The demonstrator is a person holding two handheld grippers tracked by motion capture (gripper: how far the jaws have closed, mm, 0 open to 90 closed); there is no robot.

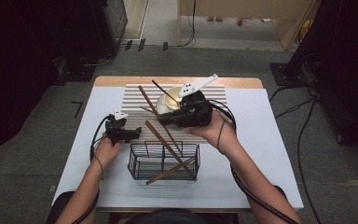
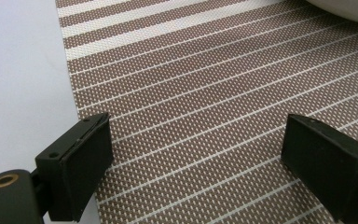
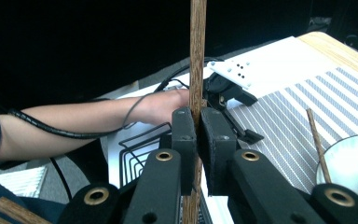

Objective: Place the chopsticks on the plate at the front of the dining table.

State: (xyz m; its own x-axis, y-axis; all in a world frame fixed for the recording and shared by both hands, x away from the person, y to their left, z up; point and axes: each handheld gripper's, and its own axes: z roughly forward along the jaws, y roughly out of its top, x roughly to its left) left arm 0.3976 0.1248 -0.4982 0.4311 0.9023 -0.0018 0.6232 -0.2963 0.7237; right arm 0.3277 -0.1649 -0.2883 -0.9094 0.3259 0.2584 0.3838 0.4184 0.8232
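The right gripper (image 1: 164,120) is clamped on a wooden chopstick (image 1: 167,146); in the right gripper view its two pads (image 3: 184,140) press the stick (image 3: 197,56) from both sides, and the stick runs up out of the top of that view and down behind the jaws, so neither end can be seen there. From the high view this chopstick slants from the gripper down into the black wire basket (image 1: 137,163), where its lower end is lost among the wires. Another chopstick (image 1: 171,171) lies across the basket with one tip poking out at the front left, and a further one (image 1: 145,96) rests on the striped placemat (image 1: 133,95), partly covered by the right gripper. A white bowl (image 1: 168,100) stands on the mat behind that gripper, half hidden by it, with a dark thin stick (image 1: 164,91) leaning in it; what that stick is cannot be made out. The left gripper (image 1: 135,132) hovers over the left edge of the placemat (image 2: 205,93), jaws wide apart with nothing between them, and the bowl's rim (image 2: 349,9) is cut off at the top corner of the left gripper view.
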